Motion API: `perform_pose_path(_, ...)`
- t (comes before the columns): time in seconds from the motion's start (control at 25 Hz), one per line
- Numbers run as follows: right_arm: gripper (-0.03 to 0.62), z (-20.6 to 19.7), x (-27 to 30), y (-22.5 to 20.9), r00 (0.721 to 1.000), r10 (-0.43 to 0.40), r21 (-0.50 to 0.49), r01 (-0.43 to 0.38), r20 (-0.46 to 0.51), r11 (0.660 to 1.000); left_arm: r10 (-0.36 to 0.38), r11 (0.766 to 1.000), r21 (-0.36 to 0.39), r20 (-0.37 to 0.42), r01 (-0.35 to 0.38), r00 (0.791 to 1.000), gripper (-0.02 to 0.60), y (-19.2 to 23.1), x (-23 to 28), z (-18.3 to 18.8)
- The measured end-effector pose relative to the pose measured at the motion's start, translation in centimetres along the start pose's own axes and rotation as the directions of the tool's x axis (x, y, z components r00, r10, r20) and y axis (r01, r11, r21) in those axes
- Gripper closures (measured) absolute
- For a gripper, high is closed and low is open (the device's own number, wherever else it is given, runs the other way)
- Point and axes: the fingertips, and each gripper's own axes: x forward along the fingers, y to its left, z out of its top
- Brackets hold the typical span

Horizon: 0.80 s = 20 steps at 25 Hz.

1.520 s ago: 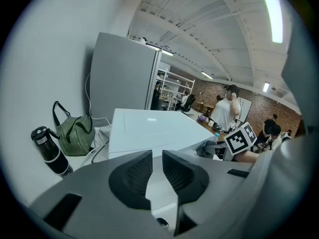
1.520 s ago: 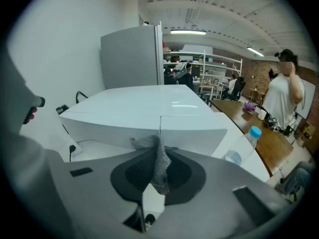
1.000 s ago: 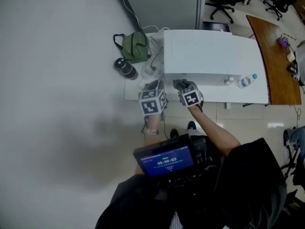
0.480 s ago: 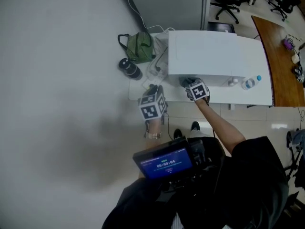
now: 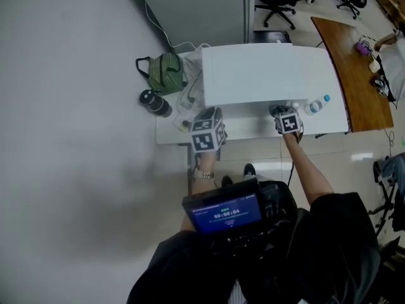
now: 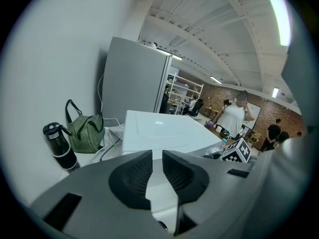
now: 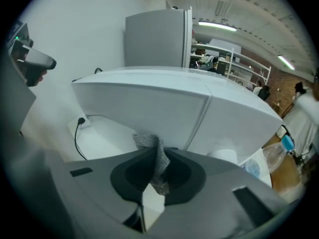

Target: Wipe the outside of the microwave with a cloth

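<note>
The white microwave (image 5: 266, 75) stands on a white table (image 5: 174, 132) against the wall. In the right gripper view its front face (image 7: 149, 108) fills the frame. My right gripper (image 5: 288, 120) is at the right part of that front, shut on a grey cloth (image 7: 149, 142) that sticks up between its jaws (image 7: 158, 153) toward the microwave's lower edge. My left gripper (image 5: 207, 132) hangs before the microwave's front left corner, apart from it. Only a thin slit shows between its fingertips (image 6: 157, 156), with nothing held. In the left gripper view the microwave (image 6: 159, 131) lies ahead.
Left of the microwave are a green striped bag (image 5: 163, 71), a black bottle (image 5: 154, 103) and loose cables (image 5: 190, 97). A water bottle (image 5: 316, 105) lies at the table's right end. A grey cabinet (image 5: 196, 8) stands behind. A wooden desk (image 5: 354, 68) is further right.
My right gripper has slid to the right along the microwave's front with the cloth. The left gripper has stayed near the front left corner.
</note>
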Motion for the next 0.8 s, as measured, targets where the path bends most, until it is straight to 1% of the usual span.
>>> perform_pose_path(0.16,0.56,0.1,-0.4,0.8,0.999,-0.026,0.003,0.026,0.022,1.0,-0.025,1.0,0.007,-0.001,0.025,1.0,0.531,-1.2,0.5,0.0)
perform_pose_path(0.2,0.56,0.4,-0.4,2.0,0.999,-0.007,0.001,0.007,0.038,1.0,-0.023,1.0,0.009,0.0,0.023,1.0,0.531,-1.2,0.4,0.1)
perform_pose_path(0.28,0.56,1.3,0.4,6.1,0.994,0.082,-0.023,-0.081,0.067,0.996,-0.003,1.0,0.011,0.001,0.003,1.0,0.531,-0.5,0.0,0.2)
perform_pose_path(0.36,0.559,2.0,1.8,11.2,0.98,0.185,-0.068,-0.18,0.07,0.981,0.036,0.999,0.007,0.001,-0.036,0.999,0.531,1.1,-0.8,0.1)
perform_pose_path(0.44,0.559,3.2,2.8,17.0,0.954,0.288,-0.121,-0.277,0.08,0.953,0.085,0.996,-0.007,-0.004,-0.085,0.996,0.531,2.8,-2.1,-0.6)
perform_pose_path(0.56,0.559,4.3,4.7,24.4,0.921,0.381,-0.177,-0.364,0.077,0.914,0.16,0.986,-0.038,-0.015,-0.161,0.987,0.531,5.3,-4.6,-1.9)
perform_pose_path(0.64,0.559,4.9,6.2,27.9,0.905,0.421,-0.195,-0.402,0.066,0.895,0.206,0.977,-0.054,-0.018,-0.206,0.978,0.531,6.7,-6.1,-2.4)
perform_pose_path(0.68,0.559,5.0,7.0,29.0,0.901,0.43,-0.19,-0.413,0.058,0.891,0.227,0.972,-0.06,-0.021,-0.228,0.974,0.531,7.4,-6.9,-2.7)
perform_pose_path(0.72,0.559,5.0,7.7,29.4,0.903,0.428,-0.17,-0.415,0.048,0.894,0.247,0.966,-0.066,-0.025,-0.248,0.969,0.531,8.0,-7.6,-3.0)
perform_pose_path(0.8,0.559,4.3,9.1,28.3,0.921,0.388,-0.096,-0.384,0.023,0.918,0.279,0.956,-0.079,-0.033,-0.281,0.96,0.531,8.9,-8.8,-3.5)
